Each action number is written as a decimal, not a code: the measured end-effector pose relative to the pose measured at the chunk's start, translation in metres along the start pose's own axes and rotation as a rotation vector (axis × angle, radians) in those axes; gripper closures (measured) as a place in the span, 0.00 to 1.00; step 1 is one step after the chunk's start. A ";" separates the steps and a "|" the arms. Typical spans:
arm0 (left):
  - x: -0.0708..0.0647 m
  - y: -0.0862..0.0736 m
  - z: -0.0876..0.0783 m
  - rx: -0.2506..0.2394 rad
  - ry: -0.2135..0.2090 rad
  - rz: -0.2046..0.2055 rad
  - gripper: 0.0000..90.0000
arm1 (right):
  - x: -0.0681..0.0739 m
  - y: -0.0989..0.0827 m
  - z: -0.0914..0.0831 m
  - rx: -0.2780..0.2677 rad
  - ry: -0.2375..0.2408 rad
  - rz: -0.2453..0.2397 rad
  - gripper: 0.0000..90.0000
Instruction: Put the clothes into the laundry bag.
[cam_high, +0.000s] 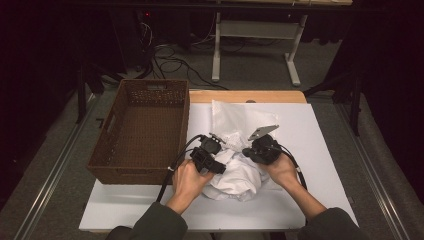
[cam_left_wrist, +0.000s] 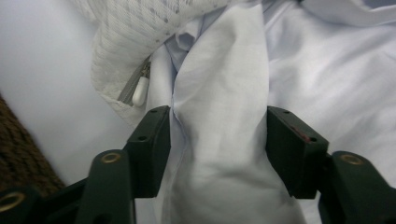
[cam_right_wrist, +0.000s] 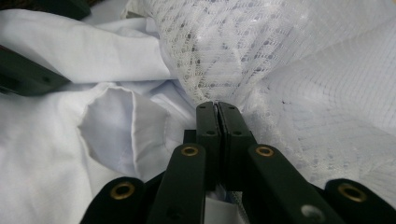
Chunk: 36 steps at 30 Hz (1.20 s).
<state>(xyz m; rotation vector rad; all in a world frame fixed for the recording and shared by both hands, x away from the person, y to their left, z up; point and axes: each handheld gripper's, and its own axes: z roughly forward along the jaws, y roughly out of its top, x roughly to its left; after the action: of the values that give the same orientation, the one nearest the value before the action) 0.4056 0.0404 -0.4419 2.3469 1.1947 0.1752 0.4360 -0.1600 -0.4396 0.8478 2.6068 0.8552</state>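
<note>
Near the front edge of the bench (cam_high: 320, 150), on its white sheet, lies a crumpled white garment (cam_high: 240, 177) with its upper part tucked into the mouth of a white mesh laundry bag (cam_high: 235, 120) that stretches away from the person. Left of both, just beside the sheet's edge, stands a brown woven basket (cam_high: 140, 132). The left hand-held gripper (cam_left_wrist: 217, 140) sits at the garment's left side; its jaws are spread partway, with a fold of the smooth white cloth rising between them, and the pads stand beside the fold rather than squeezing it. In the left gripper view, the bag's zipper pull (cam_left_wrist: 140, 91) hangs from the mesh edge just above the left jaw. The right hand-held gripper (cam_right_wrist: 218, 112) is at the garment's upper right, its jaws pressed together and pinching the lacy mesh of the bag where it meets the cloth. In the high view, both hands (cam_high: 187, 177) rest low on the sheet, close on either side of the bundle.
</note>
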 end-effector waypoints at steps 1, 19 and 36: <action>0.000 0.000 0.005 0.000 -0.006 0.000 0.56 | 0.001 0.001 0.000 -0.004 0.003 -0.002 0.97; -0.015 0.014 -0.010 -0.168 -0.109 0.094 0.98 | 0.003 0.020 -0.012 -0.051 0.007 -0.013 1.00; -0.009 0.042 0.031 -0.140 -0.026 0.039 0.94 | 0.012 0.014 -0.016 -0.055 0.045 -0.045 1.00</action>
<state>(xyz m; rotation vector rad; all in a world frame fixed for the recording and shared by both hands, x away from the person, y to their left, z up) 0.4404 0.0015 -0.4473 2.2453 1.0884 0.2328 0.4261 -0.1508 -0.4196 0.7611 2.6178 0.9391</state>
